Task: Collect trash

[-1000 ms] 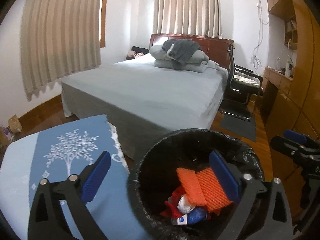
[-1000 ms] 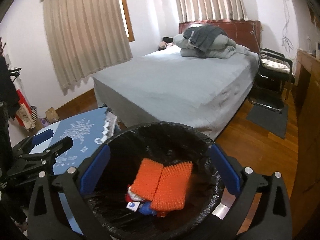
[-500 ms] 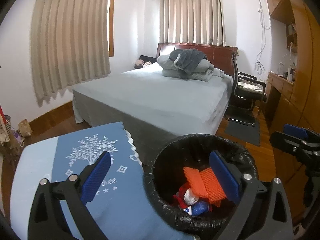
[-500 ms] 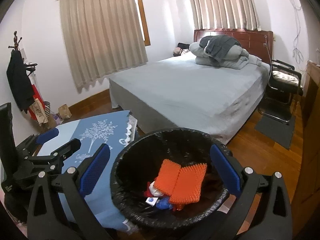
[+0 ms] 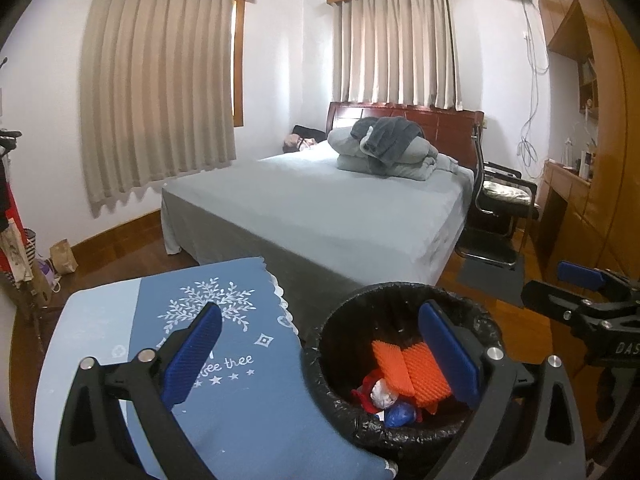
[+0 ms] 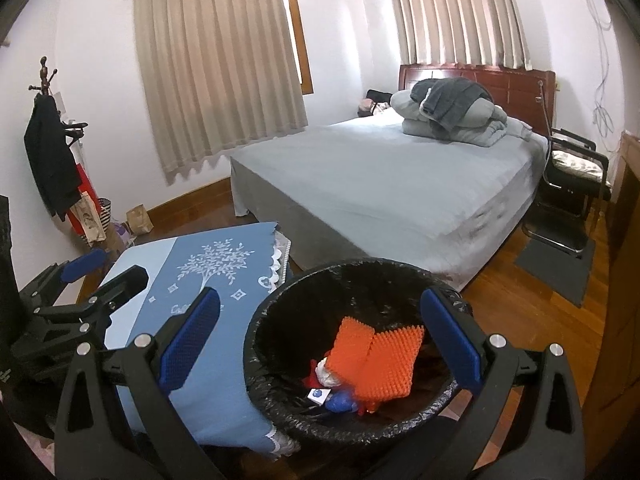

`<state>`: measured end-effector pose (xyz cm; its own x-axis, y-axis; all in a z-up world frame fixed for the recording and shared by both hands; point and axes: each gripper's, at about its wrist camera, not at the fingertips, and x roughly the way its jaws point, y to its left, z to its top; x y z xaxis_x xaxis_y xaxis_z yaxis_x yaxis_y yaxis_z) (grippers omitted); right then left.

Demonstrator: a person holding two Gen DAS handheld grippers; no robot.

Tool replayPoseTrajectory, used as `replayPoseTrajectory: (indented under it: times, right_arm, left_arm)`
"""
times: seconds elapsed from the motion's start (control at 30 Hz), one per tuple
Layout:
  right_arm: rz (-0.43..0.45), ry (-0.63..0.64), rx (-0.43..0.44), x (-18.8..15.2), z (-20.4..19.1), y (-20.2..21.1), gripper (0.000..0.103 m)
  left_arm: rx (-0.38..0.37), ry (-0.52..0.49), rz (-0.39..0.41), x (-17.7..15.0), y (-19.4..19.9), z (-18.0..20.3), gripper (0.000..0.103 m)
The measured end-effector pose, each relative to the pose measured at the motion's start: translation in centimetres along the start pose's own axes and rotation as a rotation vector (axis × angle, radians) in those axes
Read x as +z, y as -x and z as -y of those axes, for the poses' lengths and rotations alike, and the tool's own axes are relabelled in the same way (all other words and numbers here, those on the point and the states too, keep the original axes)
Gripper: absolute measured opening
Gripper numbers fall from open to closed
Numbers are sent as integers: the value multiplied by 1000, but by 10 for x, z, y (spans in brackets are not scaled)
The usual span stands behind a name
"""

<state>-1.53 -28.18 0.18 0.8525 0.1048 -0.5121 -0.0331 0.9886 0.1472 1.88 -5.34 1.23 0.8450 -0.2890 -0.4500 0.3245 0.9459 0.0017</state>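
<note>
Both grippers, left (image 5: 318, 354) and right (image 6: 320, 340), gape empty above the lower-centre trash bin (image 6: 276, 412) holding orange mesh (image 6: 378, 360). Only the right view shows the coat rack (image 6: 44, 80), upper left.

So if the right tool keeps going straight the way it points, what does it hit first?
Most likely the bin: the open right tool frames its mouth, with the orange pads inside. Depth is hard to judge through the fisheye.

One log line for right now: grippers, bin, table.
left gripper: open, empty | right gripper: open, empty | trash bin: black liner, holds orange spiky mats and wrappers | blue tablecloth: no trash seen
</note>
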Motion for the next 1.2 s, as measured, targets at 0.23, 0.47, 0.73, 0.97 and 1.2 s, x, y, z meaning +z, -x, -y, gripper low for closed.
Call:
replayPoseTrajectory:
  times: [0.23,0.47,0.73,0.97,1.2]
  right_arm:
    - [6,9,1,1,-4,2,98]
    - [7,16,2,2,-7,4,98]
    - [3,18,2,2,-7,4,98]
    - [3,19,2,2,-8,3,98]
    - [2,18,1,3,-8,3,98]
  left_arm:
    - [5,1,9,0,7,0,97]
    - [7,11,10,1,9,-2,97]
    - [8,10,12,1,10,-2,97]
    - [7,9,10,2,11,-2,97]
    - [8,9,10,1,11,-2,97]
